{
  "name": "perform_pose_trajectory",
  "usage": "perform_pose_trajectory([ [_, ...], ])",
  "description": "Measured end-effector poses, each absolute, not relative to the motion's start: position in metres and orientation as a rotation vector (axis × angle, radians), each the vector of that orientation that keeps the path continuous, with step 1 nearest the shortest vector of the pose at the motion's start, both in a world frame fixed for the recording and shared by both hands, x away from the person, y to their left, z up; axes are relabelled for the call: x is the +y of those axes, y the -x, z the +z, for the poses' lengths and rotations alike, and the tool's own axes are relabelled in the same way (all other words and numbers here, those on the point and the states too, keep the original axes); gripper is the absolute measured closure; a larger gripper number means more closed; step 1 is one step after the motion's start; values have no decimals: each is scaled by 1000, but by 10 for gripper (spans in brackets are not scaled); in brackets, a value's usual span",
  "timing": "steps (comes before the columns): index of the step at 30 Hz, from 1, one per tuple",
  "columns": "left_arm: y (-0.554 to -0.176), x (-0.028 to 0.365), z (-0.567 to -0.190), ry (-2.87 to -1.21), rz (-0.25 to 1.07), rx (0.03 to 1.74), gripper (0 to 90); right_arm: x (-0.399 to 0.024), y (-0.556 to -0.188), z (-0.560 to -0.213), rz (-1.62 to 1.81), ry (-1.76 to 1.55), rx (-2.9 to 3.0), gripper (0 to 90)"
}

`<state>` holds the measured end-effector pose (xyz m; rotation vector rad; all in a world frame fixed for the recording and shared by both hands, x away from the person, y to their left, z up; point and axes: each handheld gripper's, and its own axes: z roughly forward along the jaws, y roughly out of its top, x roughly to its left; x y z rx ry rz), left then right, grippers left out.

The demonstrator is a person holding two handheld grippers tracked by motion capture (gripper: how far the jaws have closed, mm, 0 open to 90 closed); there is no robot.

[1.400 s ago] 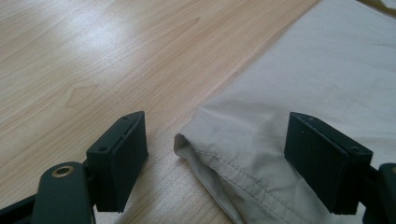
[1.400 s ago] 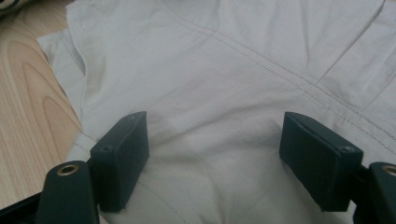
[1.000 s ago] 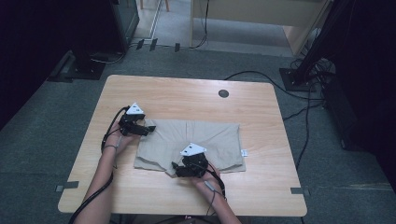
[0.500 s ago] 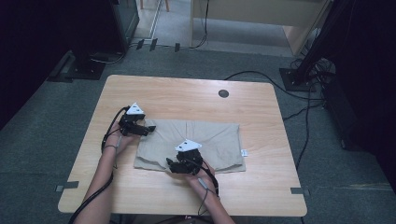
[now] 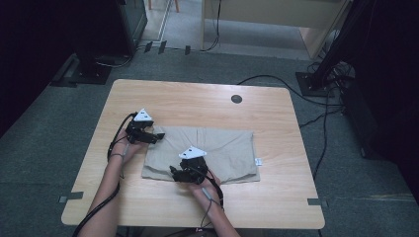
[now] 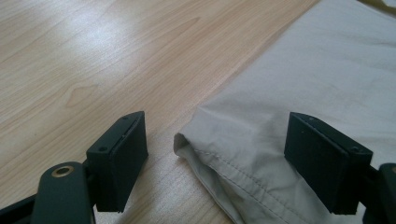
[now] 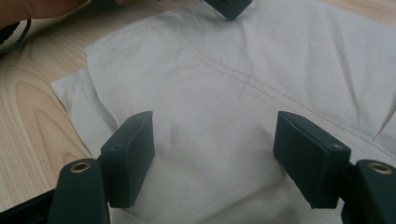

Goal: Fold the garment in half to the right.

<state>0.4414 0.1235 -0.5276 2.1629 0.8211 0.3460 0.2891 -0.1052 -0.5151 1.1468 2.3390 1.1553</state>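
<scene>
Wooden table [image 5: 207, 101] under me carries the folded beige cloth [image 5: 222, 148], lying flat near its front. My left gripper [image 6: 217, 154] and right gripper [image 7: 212, 154] are both spread wide, grasping nothing. I judge the cloth soft, light and limp; the stitched corner hem [image 6: 219, 156] seems the best hold.

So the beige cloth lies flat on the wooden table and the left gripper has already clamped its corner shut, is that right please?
Not quite. The left gripper is open: in the left gripper view its jaws stand wide apart, with the corner of the beige cloth lying between them, unpinched. The cloth does lie flat on the wooden table.
</scene>
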Motion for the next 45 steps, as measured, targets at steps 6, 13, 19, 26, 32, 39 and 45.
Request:
perform_pose_trajectory([
  [6,-441,123,-528,-2163,347,820,214,-97,-287,-517,1154,-1129,2333,290],
  [13,-441,123,-528,-2164,348,820,214,-91,-284,-516,1153,-1114,2323,305],
  [19,-441,124,-528,-2162,345,821,214,-79,-281,-514,1182,-1087,2333,312],
  [26,-441,124,-528,-2163,346,821,214,-69,-278,-515,1175,-1061,2328,315],
  [32,-441,124,-528,-2163,346,821,214,-59,-275,-514,1165,-1016,2333,315],
  [39,-441,123,-528,-2164,347,821,214,-52,-273,-516,1154,-998,2348,316],
  [45,-442,124,-528,-2162,343,822,214,-44,-273,-518,1125,-1003,2350,316],
])
